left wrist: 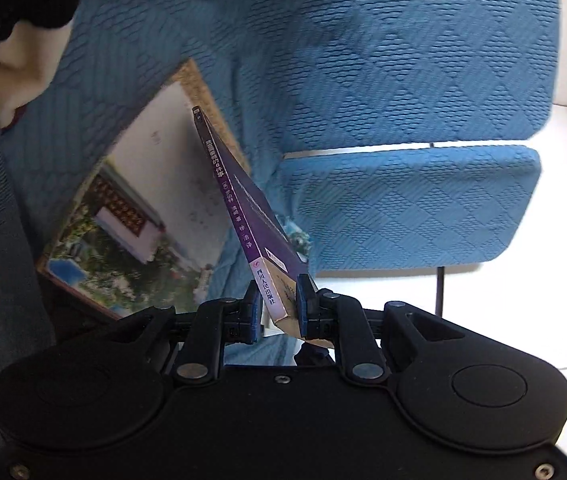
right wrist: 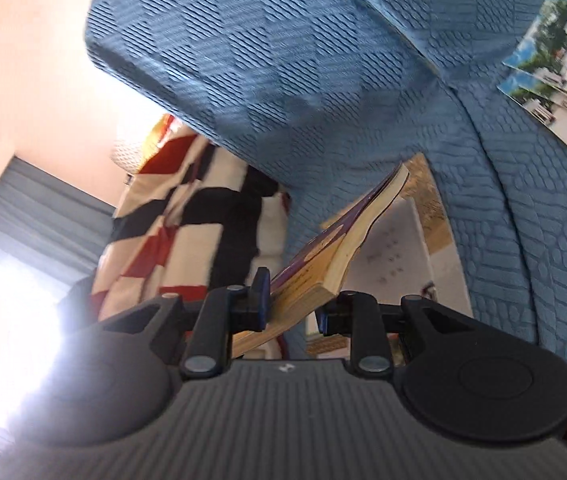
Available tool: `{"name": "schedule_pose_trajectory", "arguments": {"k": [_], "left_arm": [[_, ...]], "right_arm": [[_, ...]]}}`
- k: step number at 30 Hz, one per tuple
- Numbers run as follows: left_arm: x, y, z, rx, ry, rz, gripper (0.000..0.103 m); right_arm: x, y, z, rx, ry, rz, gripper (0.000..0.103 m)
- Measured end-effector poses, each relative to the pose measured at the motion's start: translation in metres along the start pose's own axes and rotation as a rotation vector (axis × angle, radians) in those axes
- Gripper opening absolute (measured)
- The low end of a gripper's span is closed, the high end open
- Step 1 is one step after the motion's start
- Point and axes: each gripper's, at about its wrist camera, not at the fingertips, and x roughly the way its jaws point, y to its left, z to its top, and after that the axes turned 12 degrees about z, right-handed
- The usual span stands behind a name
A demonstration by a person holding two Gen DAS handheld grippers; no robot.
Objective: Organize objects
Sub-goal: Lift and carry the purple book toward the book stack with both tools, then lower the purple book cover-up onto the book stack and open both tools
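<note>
My left gripper [left wrist: 279,305] is shut on the lower end of a thin purple book [left wrist: 243,208] with white characters on its spine. The book points away and up over a large photo book [left wrist: 143,220] with a tan border, which lies on the blue sofa [left wrist: 363,60]. My right gripper [right wrist: 293,307] is shut on a thicker purple-covered book [right wrist: 347,248] with yellowed pages, tilted up to the right. Under it lies the large tan-bordered photo book [right wrist: 395,240]. Neither gripper shows in the other's view.
A blue quilted seat cushion [left wrist: 403,208] juts out over the white tiled floor [left wrist: 523,300]. A red, black and white checkered blanket [right wrist: 187,220] lies on the sofa. Two more photo-covered books [right wrist: 551,52] rest at the upper right. Grey curtains [right wrist: 35,208] hang by a bright window.
</note>
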Motion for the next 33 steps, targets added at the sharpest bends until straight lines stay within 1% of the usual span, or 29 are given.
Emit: {"name": "schedule_pose_trajectory", "arguments": {"k": [2, 5, 9, 11, 12, 13, 14, 17, 18, 19, 21, 23, 24, 28, 31, 32, 33], "left_arm": [[0.004, 0.006, 0.0, -0.003, 0.001, 0.014, 0.016], [0.006, 0.01, -0.001, -0.006, -0.001, 0.03, 0.017], [0.004, 0.009, -0.001, 0.003, -0.005, 0.075, 0.018], [0.004, 0.005, 0.0, 0.015, -0.005, 0.118, 0.028], [0.004, 0.002, 0.001, 0.032, -0.008, 0.142, 0.036], [0.005, -0.002, 0.002, 0.055, -0.007, 0.163, 0.039], [0.004, -0.004, 0.003, 0.067, -0.009, 0.185, 0.039], [-0.003, -0.007, 0.004, 0.079, -0.039, 0.212, 0.052], [-0.005, -0.008, 0.003, 0.078, -0.05, 0.219, 0.056], [-0.006, -0.008, 0.003, 0.08, -0.061, 0.226, 0.058], [-0.006, -0.009, 0.003, 0.088, -0.076, 0.249, 0.06], [-0.002, -0.009, 0.003, 0.107, -0.092, 0.285, 0.061], [0.001, -0.009, 0.003, 0.112, -0.097, 0.312, 0.061], [0.016, -0.014, 0.004, 0.147, -0.115, 0.387, 0.061], [0.024, -0.017, 0.007, 0.189, -0.145, 0.458, 0.062], [0.027, -0.021, 0.008, 0.212, -0.161, 0.471, 0.064], [0.03, -0.024, 0.008, 0.248, -0.183, 0.483, 0.073]], "right_arm": [[0.006, -0.008, -0.003, 0.018, 0.012, -0.019, 0.026], [0.006, -0.015, -0.006, 0.039, 0.008, -0.014, 0.026], [0.009, -0.019, -0.01, 0.071, 0.018, -0.014, 0.026], [0.009, -0.021, -0.011, 0.085, 0.028, -0.009, 0.027], [0.009, -0.022, -0.012, 0.094, 0.035, -0.011, 0.027], [0.01, -0.023, -0.012, 0.097, 0.051, -0.021, 0.027], [0.011, -0.022, -0.012, 0.094, 0.069, -0.034, 0.028], [0.013, -0.022, -0.012, 0.081, 0.118, -0.067, 0.034], [0.015, -0.021, -0.013, 0.074, 0.152, -0.075, 0.039], [0.017, -0.02, -0.016, 0.061, 0.196, -0.082, 0.043], [0.018, -0.019, -0.023, 0.037, 0.263, -0.107, 0.062], [0.014, -0.022, -0.032, 0.03, 0.291, -0.146, 0.067], [0.012, -0.026, -0.036, 0.034, 0.301, -0.171, 0.066], [-0.008, -0.037, -0.043, 0.069, 0.279, -0.172, 0.066], [-0.017, -0.035, -0.039, 0.018, 0.242, -0.216, 0.066], [-0.017, -0.034, -0.036, -0.013, 0.229, -0.244, 0.066], [-0.015, -0.033, -0.034, -0.05, 0.215, -0.273, 0.066]]}}
